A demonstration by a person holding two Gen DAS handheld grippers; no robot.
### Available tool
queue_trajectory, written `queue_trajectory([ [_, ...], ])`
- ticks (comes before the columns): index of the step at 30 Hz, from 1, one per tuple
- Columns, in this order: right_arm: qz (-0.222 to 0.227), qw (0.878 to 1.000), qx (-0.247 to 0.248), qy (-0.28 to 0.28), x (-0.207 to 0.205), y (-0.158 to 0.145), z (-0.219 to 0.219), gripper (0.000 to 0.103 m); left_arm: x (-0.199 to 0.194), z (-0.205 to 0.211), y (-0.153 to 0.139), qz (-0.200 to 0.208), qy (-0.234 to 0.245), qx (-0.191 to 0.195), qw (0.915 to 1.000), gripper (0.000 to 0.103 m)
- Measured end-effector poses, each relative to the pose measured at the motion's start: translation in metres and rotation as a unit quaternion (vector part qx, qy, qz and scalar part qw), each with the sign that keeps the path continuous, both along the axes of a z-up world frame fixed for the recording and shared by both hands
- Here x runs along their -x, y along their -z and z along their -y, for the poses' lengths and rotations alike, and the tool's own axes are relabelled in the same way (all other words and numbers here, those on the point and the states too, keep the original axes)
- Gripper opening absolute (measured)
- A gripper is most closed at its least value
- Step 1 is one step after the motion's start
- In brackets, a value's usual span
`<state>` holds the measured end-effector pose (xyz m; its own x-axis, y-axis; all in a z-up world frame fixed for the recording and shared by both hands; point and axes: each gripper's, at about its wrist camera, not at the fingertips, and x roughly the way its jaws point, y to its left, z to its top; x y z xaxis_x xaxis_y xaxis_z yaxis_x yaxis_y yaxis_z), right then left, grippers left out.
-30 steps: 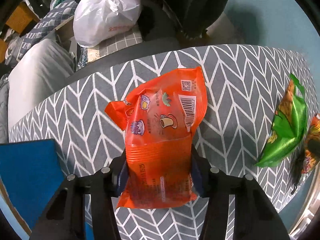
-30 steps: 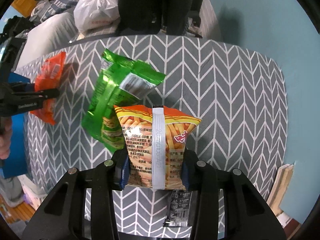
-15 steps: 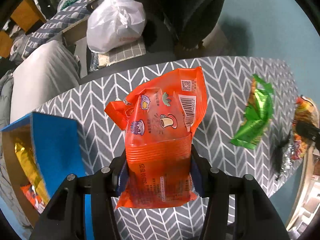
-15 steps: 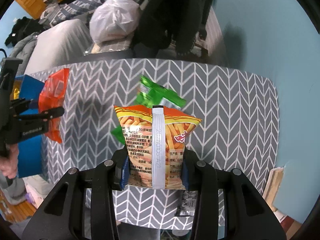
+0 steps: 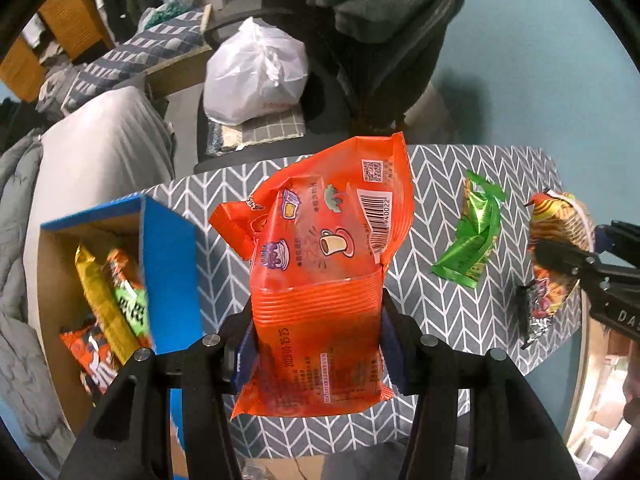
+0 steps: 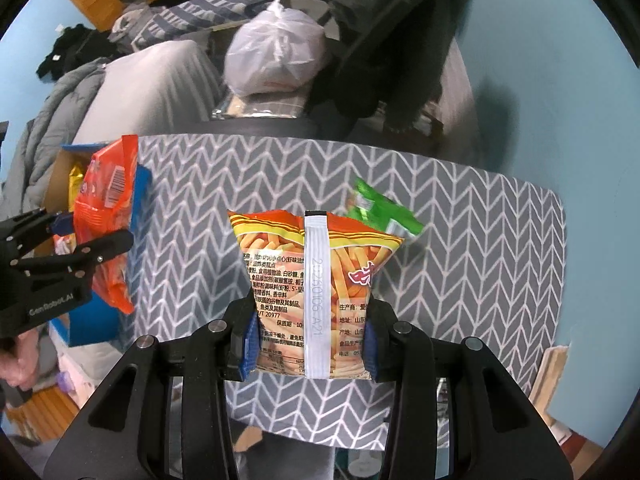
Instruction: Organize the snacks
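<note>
The L gripper (image 5: 318,344) is closed on an orange snack pack (image 5: 324,280); the lower half of the pack is pinched between the blue-padded fingers (image 5: 244,354), w/ the barcode end sticking up & away from the camera. The pack is held in the air above the chevron-patterned table (image 5: 432,308), just right of an open blue box (image 5: 168,264) at the table's left edge. Inside the box, a yellow packet (image 5: 96,292) & other orange/green snack bags are seen. In the R wrist view the same gripper (image 6: 76,256) is seen side-on at far left, held level, w/ the orange pack hanging right beside the box wall; part of the person's hand (image 6: 16,364) is visible behind it.

The R gripper (image 6: 308,344) is likewise clamped on a pack: an orange fries-print snack bag (image 6: 316,276), back seam facing the camera, gripped at its lower sides & held upright above the table mid-area. From the L wrist view that gripper (image 5: 560,256) is seen at the right edge, approx. level, w/ the bag held off the table.

A green snack pack (image 5: 472,240) is left lying on the table btw. the two grippers, closer to the R one. A dark foil packet (image 5: 534,312) lies at the table's near right edge, below the R gripper.
</note>
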<state>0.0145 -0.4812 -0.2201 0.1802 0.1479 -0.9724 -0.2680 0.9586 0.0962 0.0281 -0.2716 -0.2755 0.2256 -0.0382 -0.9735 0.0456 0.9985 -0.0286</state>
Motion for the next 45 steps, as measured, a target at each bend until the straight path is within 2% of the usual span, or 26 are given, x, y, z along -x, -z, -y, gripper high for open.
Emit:
queue_trajectory([
  [19,0.012,0.996,-0.030,-0.081,0.010,-0.018,-0.083,0.039,0.049,-0.078,-0.031,0.022,-0.097,-0.003,0.9950,0.054],
  [33,0.008,0.985,-0.047,-0.167,0.012,-0.016,-0.173,0.039,0.088,-0.158,-0.035,0.030,-0.189,-0.003,0.9815,0.054],
  [45,-0.004,0.970,-0.069,-0.234,0.013,-0.005,-0.261,0.039,0.112,-0.217,-0.026,0.025,-0.241,-0.011,0.9701,0.054],
])
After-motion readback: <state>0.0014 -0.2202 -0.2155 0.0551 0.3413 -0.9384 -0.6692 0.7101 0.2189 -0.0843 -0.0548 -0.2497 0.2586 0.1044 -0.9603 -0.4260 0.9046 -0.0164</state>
